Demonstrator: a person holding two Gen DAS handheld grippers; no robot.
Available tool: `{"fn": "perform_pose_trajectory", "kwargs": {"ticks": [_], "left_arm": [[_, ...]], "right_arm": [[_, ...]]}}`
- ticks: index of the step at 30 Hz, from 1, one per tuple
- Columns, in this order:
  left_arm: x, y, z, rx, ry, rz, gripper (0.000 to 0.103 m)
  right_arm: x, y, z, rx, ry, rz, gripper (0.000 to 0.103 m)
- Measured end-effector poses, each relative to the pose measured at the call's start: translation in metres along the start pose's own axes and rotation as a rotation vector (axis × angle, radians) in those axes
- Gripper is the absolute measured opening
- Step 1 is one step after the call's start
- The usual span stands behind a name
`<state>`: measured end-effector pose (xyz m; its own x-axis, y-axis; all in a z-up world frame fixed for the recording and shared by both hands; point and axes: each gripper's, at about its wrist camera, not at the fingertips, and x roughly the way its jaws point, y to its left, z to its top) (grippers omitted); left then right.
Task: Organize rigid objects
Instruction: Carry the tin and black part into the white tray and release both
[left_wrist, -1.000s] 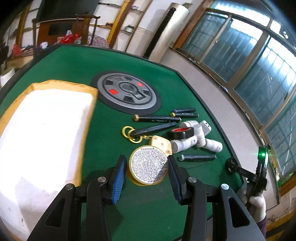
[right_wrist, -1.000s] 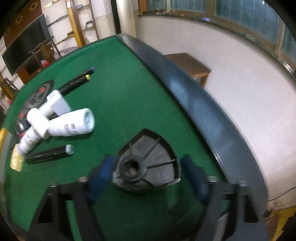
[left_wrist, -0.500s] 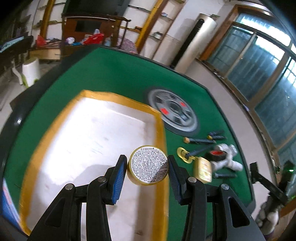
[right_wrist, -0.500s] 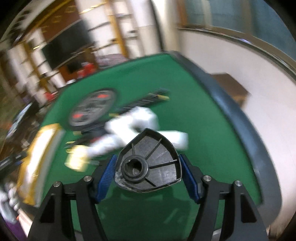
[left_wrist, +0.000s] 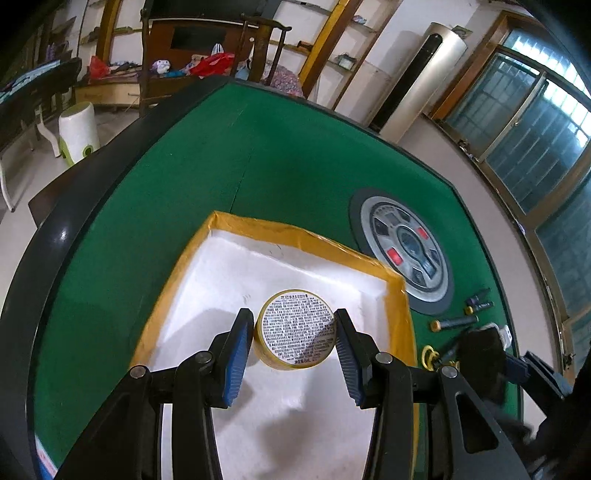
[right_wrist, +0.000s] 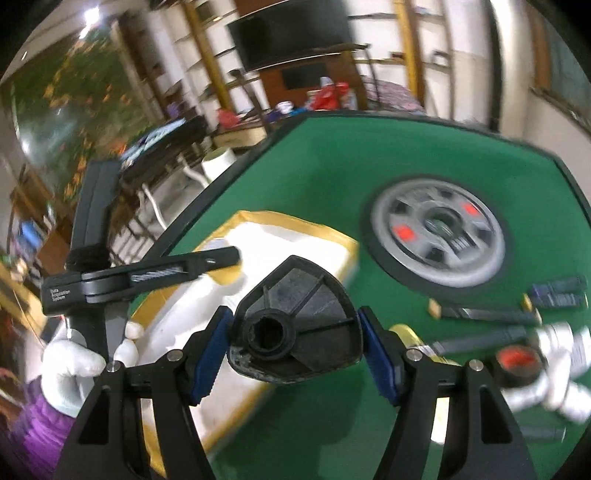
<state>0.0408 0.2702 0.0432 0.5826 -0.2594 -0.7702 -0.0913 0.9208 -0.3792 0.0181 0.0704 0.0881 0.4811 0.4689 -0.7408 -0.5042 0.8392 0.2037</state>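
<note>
The left gripper pinches a round gold tin between its blue pads, label face toward the camera, hanging over the white floor of the tray, near the tray's right wall. The right gripper is clamped on a black knob, a rounded-triangle plastic piece with a hub hole and ribs, held above the green table just beside the tray's right edge. Farther right of the tray lies the round grey control panel, and beyond it the loose pile: dark pens, white bottles and a black-and-red roll of tape. Left of the tray, a white-gloved hand grips the left gripper's handle.
</note>
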Motion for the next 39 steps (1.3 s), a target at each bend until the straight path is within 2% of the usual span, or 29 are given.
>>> {"fn": "perform_pose_trajectory", "kwargs": {"ticks": [7, 15, 20, 22, 28, 31, 34, 39], "left_arm": [[0.031, 0.012, 0.012, -0.031, 0.053, -0.004, 0.047], [0.050, 0.011, 0.018, -0.034, 0.070, -0.018, 0.047], [0.050, 0.009, 0.018, -0.027, 0.062, -0.014, 0.047], [0.051, 0.009, 0.018, -0.028, 0.060, -0.011, 0.048], [0.051, 0.011, 0.019, -0.055, 0.064, -0.024, 0.062], [0.050, 0.010, 0.018, -0.069, 0.077, -0.044, 0.069], [0.044, 0.012, 0.019, -0.096, 0.071, -0.073, 0.071], [0.018, 0.010, 0.022, -0.109, 0.028, -0.093, 0.075]], "right_arm": [[0.057, 0.032, 0.020, -0.162, 0.078, -0.089, 0.068], [0.098, 0.019, 0.021, -0.175, 0.192, -0.143, 0.068], [0.105, 0.020, 0.019, -0.186, 0.215, -0.150, 0.067], [0.112, 0.023, 0.018, -0.194, 0.216, -0.155, 0.068], [0.126, 0.022, 0.020, -0.209, 0.211, -0.173, 0.068], [0.127, 0.025, 0.020, -0.218, 0.207, -0.164, 0.073], [0.118, 0.024, 0.022, -0.194, 0.182, -0.152, 0.074], [0.080, 0.013, 0.030, -0.160, 0.087, -0.154, 0.074]]}}
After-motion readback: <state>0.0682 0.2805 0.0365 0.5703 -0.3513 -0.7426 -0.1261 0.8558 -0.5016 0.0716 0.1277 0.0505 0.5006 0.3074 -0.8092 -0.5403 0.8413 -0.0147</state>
